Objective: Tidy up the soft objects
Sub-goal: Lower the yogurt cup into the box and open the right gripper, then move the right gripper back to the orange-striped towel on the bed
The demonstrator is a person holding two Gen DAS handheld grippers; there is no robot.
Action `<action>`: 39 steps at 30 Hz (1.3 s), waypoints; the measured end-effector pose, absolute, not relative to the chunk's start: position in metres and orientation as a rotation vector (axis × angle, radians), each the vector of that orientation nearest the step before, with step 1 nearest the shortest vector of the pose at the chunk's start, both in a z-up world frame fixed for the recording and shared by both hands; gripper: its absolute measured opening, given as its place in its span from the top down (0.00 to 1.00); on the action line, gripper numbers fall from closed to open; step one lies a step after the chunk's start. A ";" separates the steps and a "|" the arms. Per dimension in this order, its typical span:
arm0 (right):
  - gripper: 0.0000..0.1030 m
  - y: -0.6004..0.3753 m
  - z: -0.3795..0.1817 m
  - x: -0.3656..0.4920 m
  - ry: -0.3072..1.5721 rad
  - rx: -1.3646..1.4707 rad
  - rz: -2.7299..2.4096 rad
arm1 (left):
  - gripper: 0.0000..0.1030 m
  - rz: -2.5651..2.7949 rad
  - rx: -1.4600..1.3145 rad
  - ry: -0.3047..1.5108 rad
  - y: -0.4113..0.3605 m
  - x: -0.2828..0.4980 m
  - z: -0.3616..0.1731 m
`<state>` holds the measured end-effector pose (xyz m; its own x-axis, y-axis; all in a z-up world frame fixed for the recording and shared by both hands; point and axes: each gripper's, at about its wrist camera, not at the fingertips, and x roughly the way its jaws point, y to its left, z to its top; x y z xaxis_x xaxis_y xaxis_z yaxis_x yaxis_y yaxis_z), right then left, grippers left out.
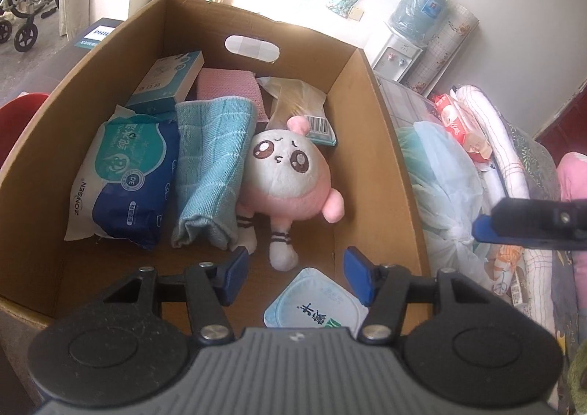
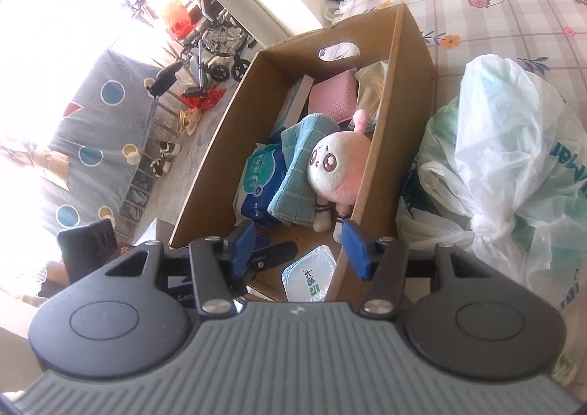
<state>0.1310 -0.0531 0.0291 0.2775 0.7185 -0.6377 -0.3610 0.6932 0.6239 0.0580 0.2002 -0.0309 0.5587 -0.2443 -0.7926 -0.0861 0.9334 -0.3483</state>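
A cardboard box [image 1: 370, 129] holds a pink and white plush toy [image 1: 290, 176], a folded teal cloth [image 1: 212, 165], a pink cloth [image 1: 227, 85], a blue wipes pack [image 1: 124, 173], a teal carton [image 1: 168, 79] and a white tissue pack [image 1: 315, 301]. My left gripper [image 1: 295, 275] is open and empty above the box's near end. My right gripper [image 2: 299, 248] is open and empty over the box's near right wall [image 2: 385, 143]; its fingertip [image 1: 488, 228] shows at the right of the left wrist view. The plush [image 2: 330, 167] lies against that wall.
A tied white plastic bag [image 2: 513, 158] lies right of the box on a patterned bed cover [image 2: 513, 22]. A water dispenser [image 1: 403, 48] stands behind. Folded bedding [image 1: 513, 165] is piled at the right. A wheelchair [image 2: 216, 48] and a covered sofa [image 2: 95, 129] stand at the left.
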 end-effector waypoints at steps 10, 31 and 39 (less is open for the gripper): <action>0.45 -0.101 0.012 0.115 1.047 0.525 0.720 | 0.46 -0.228 -0.411 1.213 0.198 0.093 -0.062; 0.37 -0.100 -0.009 0.124 1.087 0.581 0.702 | 0.84 -0.280 -0.443 1.104 0.208 0.093 -0.039; 0.34 -0.039 0.031 0.136 1.057 0.401 0.848 | 0.57 -0.247 -0.342 1.057 0.220 0.062 -0.022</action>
